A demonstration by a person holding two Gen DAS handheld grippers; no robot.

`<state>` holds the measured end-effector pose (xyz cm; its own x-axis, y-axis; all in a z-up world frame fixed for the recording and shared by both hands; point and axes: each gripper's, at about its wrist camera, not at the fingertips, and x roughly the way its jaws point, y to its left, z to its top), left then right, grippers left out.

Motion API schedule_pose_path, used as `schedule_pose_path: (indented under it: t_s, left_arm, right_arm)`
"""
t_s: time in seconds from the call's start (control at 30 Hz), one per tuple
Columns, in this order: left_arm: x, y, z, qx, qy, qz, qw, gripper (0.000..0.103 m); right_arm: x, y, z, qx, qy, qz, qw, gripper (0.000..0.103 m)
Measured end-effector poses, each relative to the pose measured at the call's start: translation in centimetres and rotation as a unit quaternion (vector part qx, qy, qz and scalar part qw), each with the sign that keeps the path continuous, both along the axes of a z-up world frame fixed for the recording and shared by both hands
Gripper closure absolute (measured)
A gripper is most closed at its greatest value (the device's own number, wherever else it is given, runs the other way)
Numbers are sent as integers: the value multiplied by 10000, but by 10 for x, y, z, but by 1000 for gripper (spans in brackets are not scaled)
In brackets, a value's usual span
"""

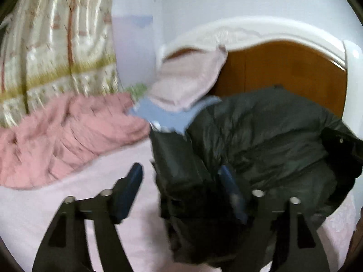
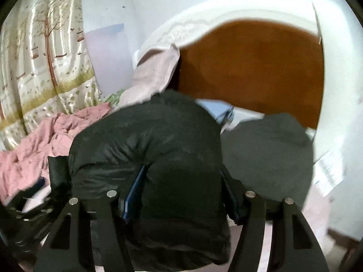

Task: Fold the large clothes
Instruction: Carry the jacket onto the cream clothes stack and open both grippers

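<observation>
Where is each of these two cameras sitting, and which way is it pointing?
Left wrist view: sits on the left tongs, facing the headboard across the bed; both fingers show, apart over the dark puffy jacket.
Right wrist view: sits on the right tongs, facing the same way; its fingers straddle a jacket fold.
Shared: jacket, headboard, pink blanket, curtain.

A crumpled pink blanket (image 1: 68, 136) lies on the bed beside a tree-patterned curtain (image 1: 56, 40) and wooden headboard (image 1: 283, 72).
</observation>
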<state>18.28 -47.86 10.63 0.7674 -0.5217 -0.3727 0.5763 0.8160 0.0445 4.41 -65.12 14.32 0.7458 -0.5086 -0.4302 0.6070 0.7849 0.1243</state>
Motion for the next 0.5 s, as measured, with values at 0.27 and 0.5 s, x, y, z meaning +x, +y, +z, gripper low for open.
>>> schedule_pose_path:
  t_s: [0.27,0.5]
  left_arm:
    - [-56,69,49,-383,-1031,235,9937,0]
    - [-123,156,60,-502,-1807,892,9782,0]
  right_arm:
    - [-44,69,52,-694,-539,262,9958,16]
    - [-102,150,50,-1402,-1208,168,9826,0]
